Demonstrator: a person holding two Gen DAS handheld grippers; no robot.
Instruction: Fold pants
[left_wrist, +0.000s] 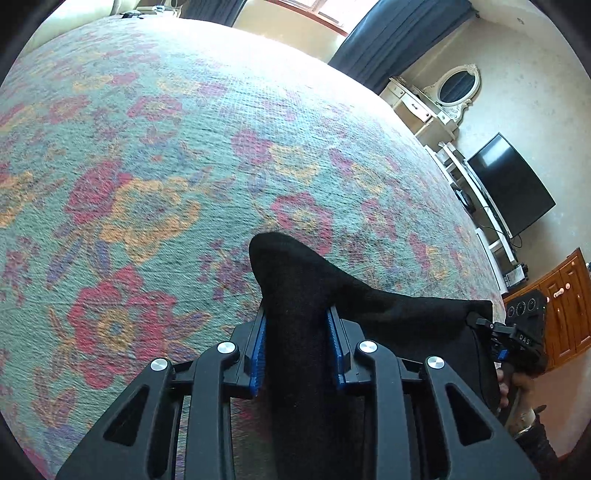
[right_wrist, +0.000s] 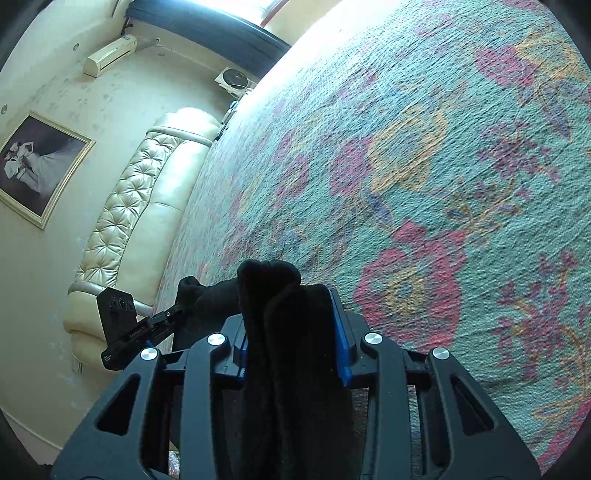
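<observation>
Both grippers clench black pants (left_wrist: 295, 295): the left gripper (left_wrist: 297, 350) pinches a bunched fold at lower centre, the right gripper (right_wrist: 291, 332) likewise in its own view. The cloth spans between them above a floral bedspread (left_wrist: 147, 147). A television (left_wrist: 509, 184) stands at right, a tufted headboard (right_wrist: 129, 203) at left
</observation>
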